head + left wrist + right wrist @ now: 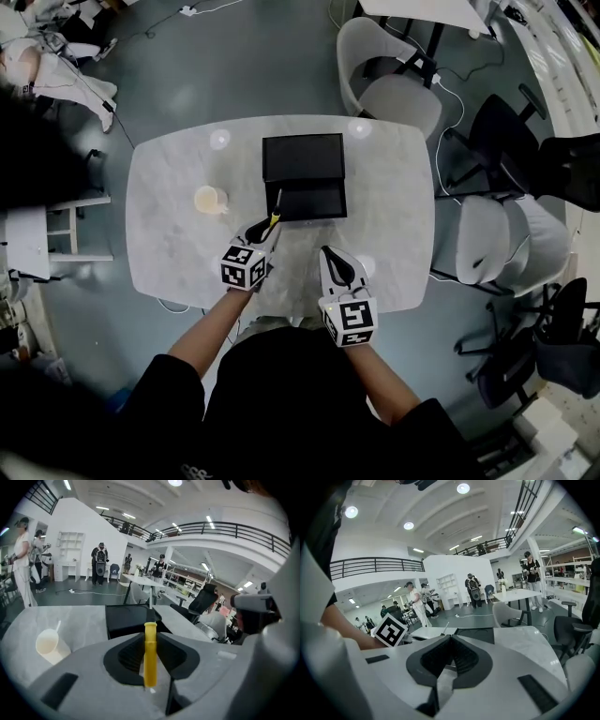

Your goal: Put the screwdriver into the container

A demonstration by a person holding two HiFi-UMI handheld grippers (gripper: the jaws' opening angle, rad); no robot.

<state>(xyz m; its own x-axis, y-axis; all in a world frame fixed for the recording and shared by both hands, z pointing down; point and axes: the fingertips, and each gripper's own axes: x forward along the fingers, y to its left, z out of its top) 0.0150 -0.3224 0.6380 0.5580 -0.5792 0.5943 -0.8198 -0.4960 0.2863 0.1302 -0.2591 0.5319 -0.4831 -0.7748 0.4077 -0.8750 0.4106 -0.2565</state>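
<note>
My left gripper (264, 229) is shut on the screwdriver (276, 216), whose yellow handle (150, 653) stands between the jaws and whose dark shaft points toward the black container (304, 175). The shaft tip reaches the container's front edge in the head view. The container, an open black box with its lid (303, 156) raised behind it, sits at the middle of the marble table (169, 244). In the left gripper view the container (129, 619) lies just beyond the jaws. My right gripper (333, 258) is shut with nothing in it, near the table's front edge.
A pale cup (210, 200) with a stick in it stands left of the container, also visible as the cup (49, 645). White and black chairs (487, 234) crowd the table's right side. Another white chair (389, 84) stands behind the table.
</note>
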